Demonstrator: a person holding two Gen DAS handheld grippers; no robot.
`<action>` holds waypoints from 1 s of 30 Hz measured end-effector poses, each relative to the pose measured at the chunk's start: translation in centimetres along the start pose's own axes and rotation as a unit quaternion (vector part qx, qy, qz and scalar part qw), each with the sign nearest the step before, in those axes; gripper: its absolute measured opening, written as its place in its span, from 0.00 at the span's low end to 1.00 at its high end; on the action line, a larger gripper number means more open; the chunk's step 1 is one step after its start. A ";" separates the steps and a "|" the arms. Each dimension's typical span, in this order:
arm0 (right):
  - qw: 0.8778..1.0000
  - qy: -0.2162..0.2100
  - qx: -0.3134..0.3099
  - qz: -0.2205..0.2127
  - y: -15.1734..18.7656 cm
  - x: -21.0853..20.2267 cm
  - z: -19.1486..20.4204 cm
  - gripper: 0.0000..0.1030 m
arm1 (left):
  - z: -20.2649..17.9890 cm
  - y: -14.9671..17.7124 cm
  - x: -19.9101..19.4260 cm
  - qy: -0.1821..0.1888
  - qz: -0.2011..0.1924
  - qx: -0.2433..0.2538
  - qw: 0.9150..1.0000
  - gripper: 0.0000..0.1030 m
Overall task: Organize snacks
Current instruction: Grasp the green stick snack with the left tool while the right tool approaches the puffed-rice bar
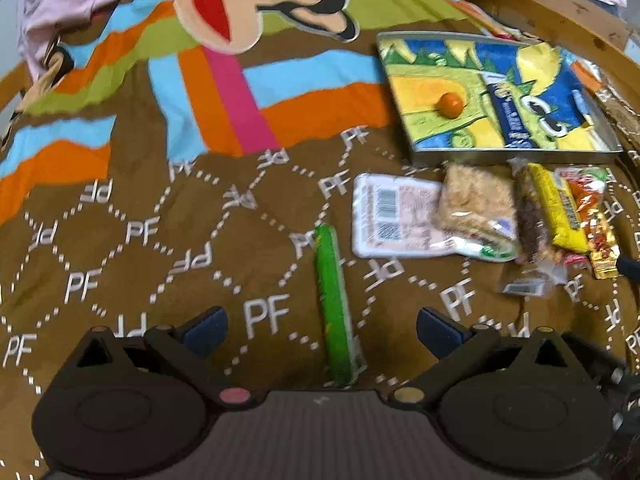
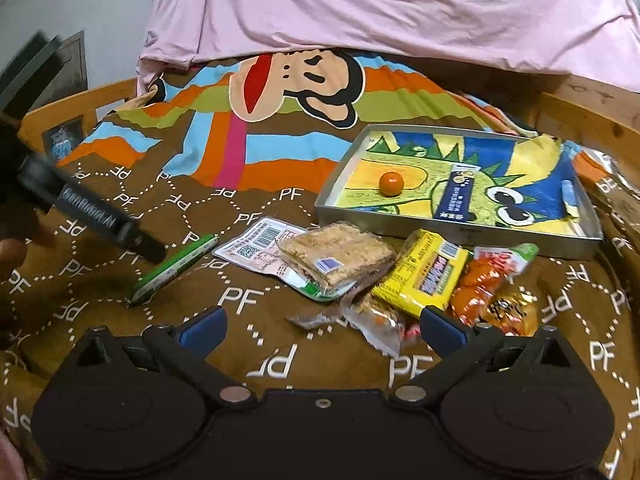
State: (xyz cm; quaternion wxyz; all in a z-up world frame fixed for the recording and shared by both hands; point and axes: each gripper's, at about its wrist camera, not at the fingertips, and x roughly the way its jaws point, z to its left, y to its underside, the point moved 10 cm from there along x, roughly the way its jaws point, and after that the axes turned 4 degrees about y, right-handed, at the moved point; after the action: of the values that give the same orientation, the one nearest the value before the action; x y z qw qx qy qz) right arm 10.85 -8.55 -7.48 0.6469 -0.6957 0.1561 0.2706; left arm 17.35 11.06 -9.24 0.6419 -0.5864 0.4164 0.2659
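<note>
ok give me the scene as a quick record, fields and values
surface: patterned blanket
tray: holds orange ball, blue stick pack
green stick: alone on blanket, between left tongs
snack pile: in front of tray, packets overlapping
left tongs: open, empty
right tongs: open, empty, near pile

Pink packet (image 2: 256, 246) half under my view's crumbly bar (image 2: 336, 254); print too small to read. Clear wrapper (image 2: 360, 316) partly behind yellow pack (image 2: 424, 276). Left cam blurry, esp. lower center.
</note>
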 end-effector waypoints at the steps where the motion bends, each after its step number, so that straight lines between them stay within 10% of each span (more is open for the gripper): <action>1: 1.000 -0.004 0.000 0.001 -0.3 0.4 0.0 0.99 | 0.4 0.1 0.4 -0.002 0.001 -0.002 1.000 1.00; 12: 0.998 -0.036 -0.045 0.006 -3.1 4.9 0.2 0.97 | -0.1 -0.2 3.9 0.016 0.021 0.002 1.000 0.99; 21: 0.988 -0.078 -0.126 0.037 -4.9 10.0 0.0 0.96 | 0.3 -0.9 4.9 0.038 0.019 -0.020 0.999 0.84; 30: 0.989 -0.057 -0.053 0.126 -5.1 12.7 0.0 0.96 | -0.6 -1.4 6.0 0.070 0.017 -0.025 0.997 0.59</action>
State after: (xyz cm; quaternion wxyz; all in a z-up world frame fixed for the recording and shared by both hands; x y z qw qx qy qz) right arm 23.97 -6.27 -10.71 0.5780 -0.6871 0.1902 0.3971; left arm 21.44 9.30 -13.57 0.5919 -0.6122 0.4634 0.2452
